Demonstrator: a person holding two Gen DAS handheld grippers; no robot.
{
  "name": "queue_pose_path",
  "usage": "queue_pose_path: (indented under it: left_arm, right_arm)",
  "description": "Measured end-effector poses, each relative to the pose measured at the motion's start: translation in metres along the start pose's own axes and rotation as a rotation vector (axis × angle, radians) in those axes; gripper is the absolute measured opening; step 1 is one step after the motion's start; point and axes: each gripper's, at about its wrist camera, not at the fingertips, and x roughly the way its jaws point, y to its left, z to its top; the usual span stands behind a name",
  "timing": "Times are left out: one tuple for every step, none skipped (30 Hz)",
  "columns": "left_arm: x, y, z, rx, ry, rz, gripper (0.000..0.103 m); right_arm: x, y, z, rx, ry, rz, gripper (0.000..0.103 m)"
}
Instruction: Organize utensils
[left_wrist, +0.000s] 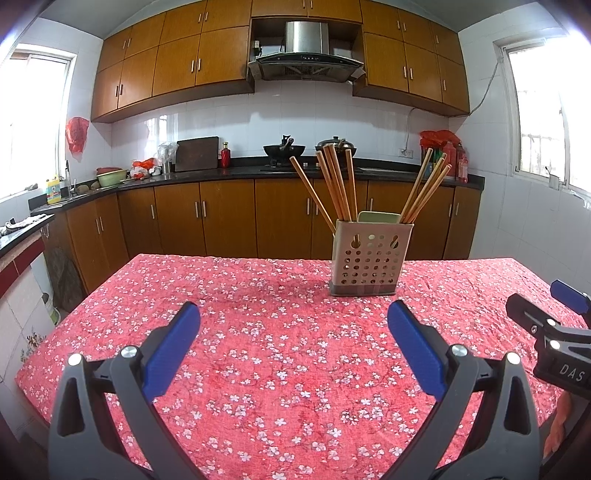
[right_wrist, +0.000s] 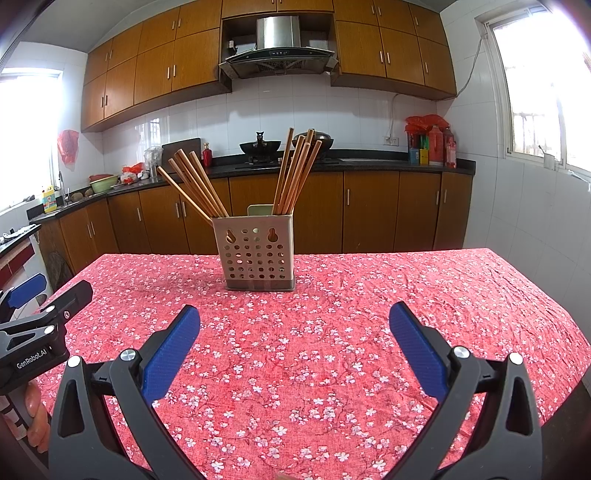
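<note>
A beige perforated utensil holder (left_wrist: 369, 258) (right_wrist: 257, 253) stands upright on the far middle of a table with a red floral cloth (left_wrist: 277, 354) (right_wrist: 314, 354). Several wooden chopsticks stand in it in two bunches, one leaning left (left_wrist: 334, 184) (right_wrist: 192, 184) and one leaning right (left_wrist: 424, 192) (right_wrist: 295, 173). My left gripper (left_wrist: 293, 314) is open and empty, hovering above the near cloth, short of the holder. My right gripper (right_wrist: 294, 317) is open and empty, also short of the holder. Each gripper shows at the edge of the other's view, the right one (left_wrist: 546, 325) and the left one (right_wrist: 44, 306).
Behind the table run a black kitchen counter (left_wrist: 236, 171) with wooden cabinets, a wok (left_wrist: 283, 149) and a range hood (left_wrist: 306, 55). A sink corner with a yellow bottle (left_wrist: 53, 190) is at the left. Windows flank both sides.
</note>
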Motion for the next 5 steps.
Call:
queue_pose_path:
  left_arm:
    - [-0.0001,0.0008,-0.0002,-0.001,0.000,0.000,0.099]
    - [0.0006,0.0013,0.0002,-0.002,0.001,-0.001,0.099]
    - [0.0006,0.0019,0.0001,-0.003,0.002,-0.001,0.099]
    - [0.0005,0.0021,-0.0002,-0.004,0.003,-0.002,0.099]
    - [0.0006,0.0023,-0.0002,-0.005,0.003,-0.002,0.099]
  right_arm:
    - [0.0002,-0.0004,0.0000,0.000,0.000,-0.001,0.101]
    - [0.0001,-0.0002,0.0001,0.000,0.000,0.000,0.101]
    - [0.0002,-0.0003,-0.0001,0.000,0.000,0.000,0.101]
    - [0.0002,0.0000,-0.0002,0.000,0.000,0.000,0.101]
    - [0.0004,-0.0005,-0.0003,0.000,0.000,0.000,0.101]
